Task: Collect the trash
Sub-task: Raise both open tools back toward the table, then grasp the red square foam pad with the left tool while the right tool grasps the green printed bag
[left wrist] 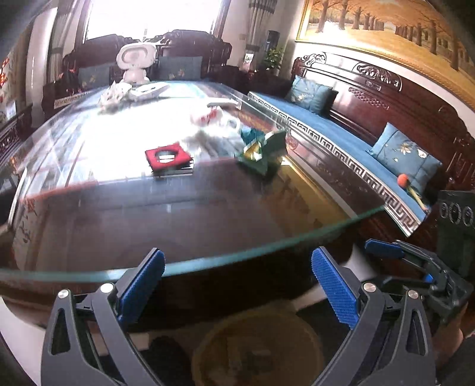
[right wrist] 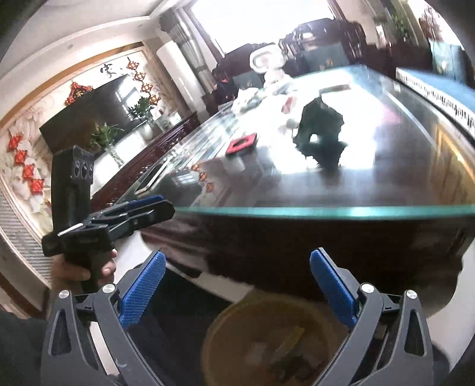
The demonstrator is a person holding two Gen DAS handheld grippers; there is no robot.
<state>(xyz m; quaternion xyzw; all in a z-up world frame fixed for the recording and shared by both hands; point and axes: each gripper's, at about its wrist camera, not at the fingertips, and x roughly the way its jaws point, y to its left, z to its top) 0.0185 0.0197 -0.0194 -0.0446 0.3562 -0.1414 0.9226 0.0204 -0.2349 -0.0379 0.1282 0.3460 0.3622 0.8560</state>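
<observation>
Both grippers, left (left wrist: 237, 285) and right (right wrist: 237, 285), gape empty above the bin (right wrist: 267, 341), beside the worktop (left wrist: 178, 213); a green wrapper (left wrist: 261, 148) lies on the worktop.

— What's around me besides the job? Glass-topped table (left wrist: 207, 219), red square ashtray (left wrist: 168, 156) on it, white figurine (left wrist: 135, 63) at far end.

— And off to the side?

— Wooden bench (left wrist: 371, 98) w/ blue cushions (left wrist: 405, 154), big framed painting (left wrist: 394, 26) above.

Both wrist cameras sit near the bench (left wrist: 207, 225) front edge, angled down across it; both share the bin (right wrist: 267, 335) below.
</observation>
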